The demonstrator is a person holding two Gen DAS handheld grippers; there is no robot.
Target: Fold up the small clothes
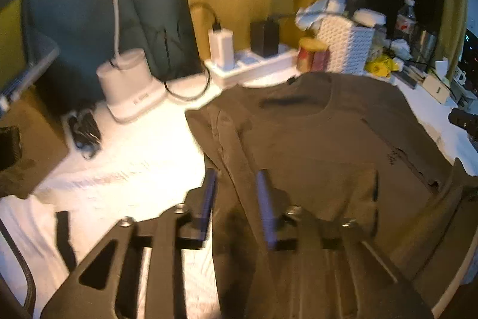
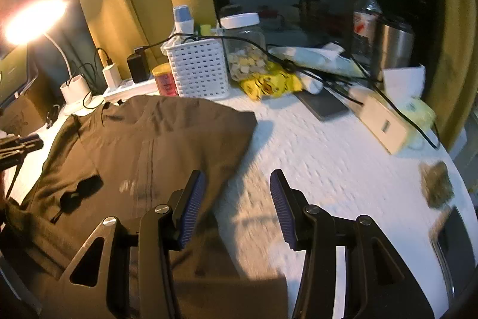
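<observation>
Left tongs (image 1: 236, 178): jaws narrowly parted, poised over the left edge of the shirt (image 1: 322, 145); fabric lies in the gap, but whether the pads press on it cannot be told through the blur. Right tongs (image 2: 237, 181): released, jaws well apart, nothing between them, over the shirt's right edge and the bare table (image 2: 328, 157). Surroundings: a lit lamp (image 2: 35, 17), a power strip (image 1: 254, 65) with chargers, a white basket (image 2: 198, 68), a red can (image 2: 164, 81), a jar (image 2: 245, 47) and a bottle (image 2: 366, 20) crowd the far side, just beyond the collar. Shirt: brown, spread flat mid-table, collar far, hem near; long axis runs near to far.
</observation>
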